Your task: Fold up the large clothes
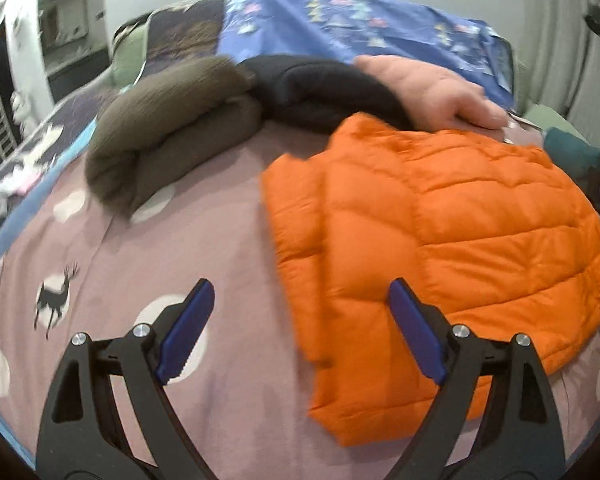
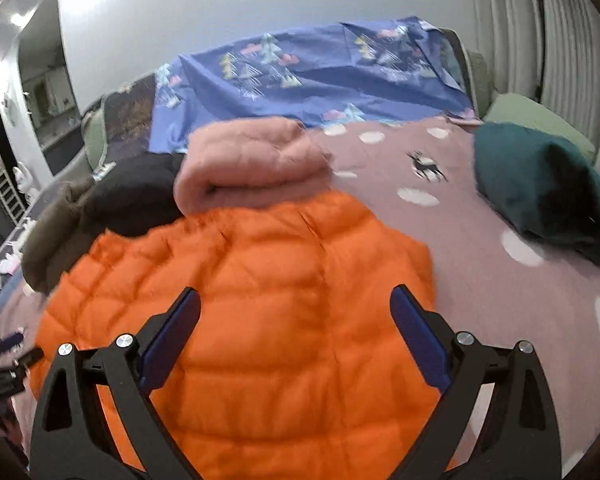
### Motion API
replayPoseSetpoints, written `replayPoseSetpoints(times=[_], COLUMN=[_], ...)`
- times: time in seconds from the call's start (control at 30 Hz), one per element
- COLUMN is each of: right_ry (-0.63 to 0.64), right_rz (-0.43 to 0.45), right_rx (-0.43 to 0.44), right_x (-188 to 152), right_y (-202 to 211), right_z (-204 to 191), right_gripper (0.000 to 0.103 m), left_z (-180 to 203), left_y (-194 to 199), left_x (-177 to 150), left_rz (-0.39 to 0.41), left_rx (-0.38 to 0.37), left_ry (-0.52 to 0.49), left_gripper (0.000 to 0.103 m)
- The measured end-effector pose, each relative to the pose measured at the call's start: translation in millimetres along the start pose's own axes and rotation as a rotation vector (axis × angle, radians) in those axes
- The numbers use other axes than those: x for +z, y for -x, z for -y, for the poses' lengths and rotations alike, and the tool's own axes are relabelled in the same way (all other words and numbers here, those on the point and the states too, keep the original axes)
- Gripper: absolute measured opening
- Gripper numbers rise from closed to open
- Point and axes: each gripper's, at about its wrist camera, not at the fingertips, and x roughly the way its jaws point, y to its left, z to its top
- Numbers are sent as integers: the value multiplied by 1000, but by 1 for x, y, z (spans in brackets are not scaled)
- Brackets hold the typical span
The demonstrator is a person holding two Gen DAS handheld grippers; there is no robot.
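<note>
An orange quilted puffer jacket (image 1: 440, 232) (image 2: 240, 300) lies folded flat on the bed. My left gripper (image 1: 302, 320) hangs open above the jacket's left edge: one finger is over the sheet, the other over orange fabric, and nothing sits between the pads. My right gripper (image 2: 296, 324) also stands open, above the middle of the jacket, gripping nothing. Both views are motion-blurred.
Folded garments line the far side of the jacket: brown (image 1: 168, 132), black (image 1: 320, 92) and fluffy pink (image 2: 248, 168). A teal garment (image 2: 540, 196) lies at the right. The mauve dotted bedsheet (image 1: 180, 264) covers the bed, with a blue patterned cloth (image 2: 300, 80) at its head.
</note>
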Motion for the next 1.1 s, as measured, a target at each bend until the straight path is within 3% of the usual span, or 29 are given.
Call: replayPoseSetpoints(times=[0.13, 0.2, 0.23, 0.4, 0.57, 0.67, 0.77, 0.83, 0.97, 1.1], right_ry=[20, 44, 46, 61, 25, -10, 31, 63, 84, 101], right_rz=[-21, -123, -133, -116, -128, -72, -50, -69, -242, -214], right_rx=[-35, -147, -152, -161, -137, -69, -64, -89, -109, -136], right_x=[5, -10, -17, -25, -13, 10, 27, 31, 4, -1], right_y=[-37, -81, -91, -97, -85, -66, -65, -78, -147, -155], right_z=[-4, 2, 3, 2, 6, -4, -22, -33, -37, -41], right_gripper=[96, 96, 98, 100, 100, 100, 100, 100, 102, 102], left_z=[-18, -22, -23, -27, -47, -51, -49, -43, -37, -39], left_y=[-13, -21, -24, -42, -37, -33, -34, -40, -63, -68], left_x=[-6, -10, -12, -21, -19, -13, -5, -2, -5, -3], left_rz=[-38, -58, -64, -84, -88, -76, -62, -68, -119, -103], left_rx=[-26, -20, -21, -9, -108, -199, -286, -314, -352, -400], left_ry=[38, 41, 45, 59, 163, 198, 227, 222, 235, 243], left_gripper=[91, 91, 92, 94, 93, 92, 92, 92, 93, 93])
